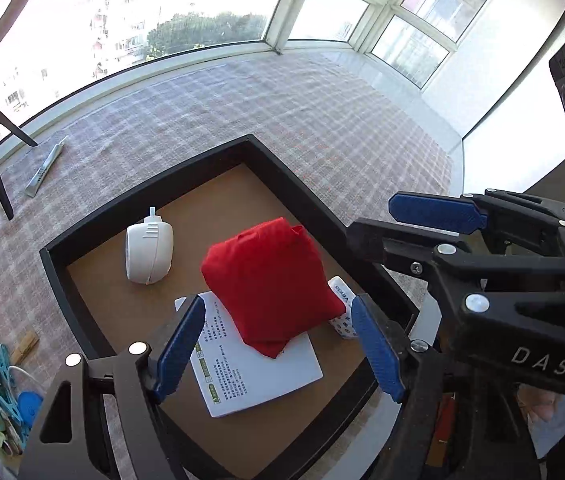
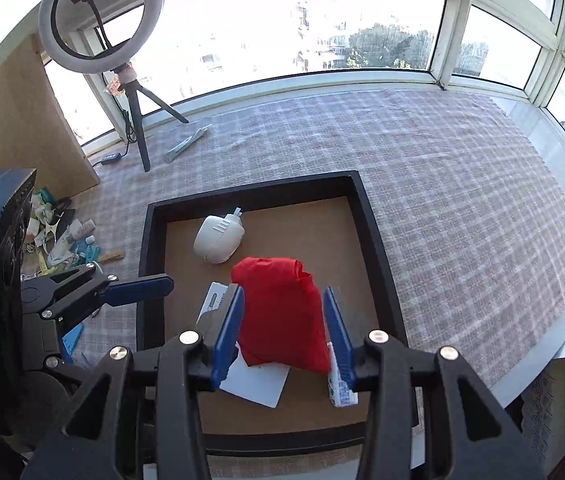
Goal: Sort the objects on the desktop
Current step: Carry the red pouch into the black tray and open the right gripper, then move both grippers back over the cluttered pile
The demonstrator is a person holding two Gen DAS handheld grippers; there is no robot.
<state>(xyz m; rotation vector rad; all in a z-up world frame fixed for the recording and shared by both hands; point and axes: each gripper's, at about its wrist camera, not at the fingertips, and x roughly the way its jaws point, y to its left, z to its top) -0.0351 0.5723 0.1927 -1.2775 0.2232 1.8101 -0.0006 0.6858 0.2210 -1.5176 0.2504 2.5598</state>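
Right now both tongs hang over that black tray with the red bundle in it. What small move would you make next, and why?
Probably swing the left tongs out toward the tube lying on the checked cloth. Both the left and the right tongs look open and empty, while the red bundle already rests in the tray on the white booklet.

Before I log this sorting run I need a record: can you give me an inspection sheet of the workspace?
Surface: checked cloth over the table.
Job's things: black tray holds a red pouch lying on a white leaflet, a white device and a small white packet.
Clutter: tube on the cloth; pile of small items beside the tray.
Grippers: left gripper and right gripper open, nothing held.
Cables: one by the tripod.
Surroundings: ring light, windows.
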